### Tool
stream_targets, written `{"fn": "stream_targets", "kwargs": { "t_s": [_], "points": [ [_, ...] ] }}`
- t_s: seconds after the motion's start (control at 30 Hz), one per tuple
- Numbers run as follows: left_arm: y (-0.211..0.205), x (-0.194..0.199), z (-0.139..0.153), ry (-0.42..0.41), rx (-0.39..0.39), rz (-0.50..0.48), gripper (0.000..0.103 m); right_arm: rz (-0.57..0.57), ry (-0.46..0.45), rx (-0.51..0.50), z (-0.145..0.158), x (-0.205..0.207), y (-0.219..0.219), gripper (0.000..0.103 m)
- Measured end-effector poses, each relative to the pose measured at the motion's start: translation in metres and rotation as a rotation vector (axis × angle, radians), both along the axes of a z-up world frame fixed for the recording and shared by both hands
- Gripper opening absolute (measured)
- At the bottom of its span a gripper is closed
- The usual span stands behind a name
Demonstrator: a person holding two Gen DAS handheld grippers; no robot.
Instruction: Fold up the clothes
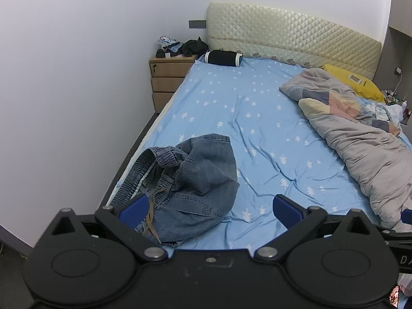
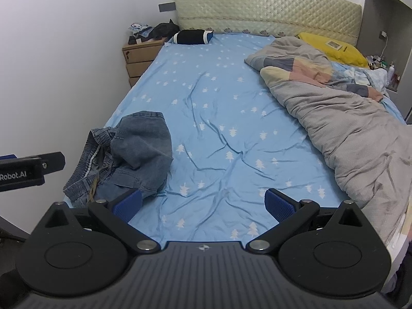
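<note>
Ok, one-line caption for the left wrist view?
Left gripper open above crumpled denim shorts near the left edge of a blue tree-print sheet, grey quilt alongside.

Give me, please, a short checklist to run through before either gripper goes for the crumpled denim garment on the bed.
1. Left gripper open, nothing held: ok.
2. Right gripper open, nothing held: ok.
3. Denim garment in view and uncovered, lying in a heap near the bed's left edge: ok.
4. Garment laid flat for folding: not ok; it is bunched, with the elastic waistband turned open.
5. Bare blue sheet beside the garment for spreading it: ok; the grey quilt lies apart, on the right side.
6. Drawstring free of the fingers: cannot tell; it runs close beside the left gripper's near finger.
</note>
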State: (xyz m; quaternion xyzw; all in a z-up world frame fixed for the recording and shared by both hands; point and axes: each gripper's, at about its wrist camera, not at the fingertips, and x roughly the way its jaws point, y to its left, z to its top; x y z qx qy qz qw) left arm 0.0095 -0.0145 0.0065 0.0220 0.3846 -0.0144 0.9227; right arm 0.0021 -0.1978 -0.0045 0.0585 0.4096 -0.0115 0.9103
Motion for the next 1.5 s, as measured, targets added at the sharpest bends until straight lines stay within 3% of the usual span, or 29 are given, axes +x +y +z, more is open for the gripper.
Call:
{"fn": "stream_targets", "kwargs": {
  "t_s": [0.47, 0.67, 0.8, 1.0, 1.23, 1.5],
  "points": [
    [-0.004, -0.005, 0.002, 0.018, -0.019, 0.037, 0.103, 0.004, -0.013, 0.018, -0.001, -0.002, -0.01, 0.103],
    [0.004, -0.004, 0.001, 0.055, -0.06, 0.129, 0.103, 0.051, -0.056, -0.004, -0.001, -0.002, -0.018, 0.102],
    [0.02, -0.002, 0.007, 0.062, -0.116, 0.231, 0.103, 0.152, -0.098, 0.02, 0.002, 0.0, -0.025, 0.102],
    [0.067, 0.004, 0.008, 0.072, -0.107, 0.394, 0.103, 0.308, -0.115, 0.016, 0.003, 0.034, -0.01, 0.102],
    [0.15, 0.039, -0.022, 0.135, -0.125, 0.552, 0.103, 0.408, -0.079, 0.004, -0.003, 0.096, 0.044, 0.1],
    [0.234, 0.101, -0.087, 0.2, -0.15, 0.621, 0.103, 0.49, -0.036, -0.072, -0.009, 0.151, 0.133, 0.097]
  ]
}}
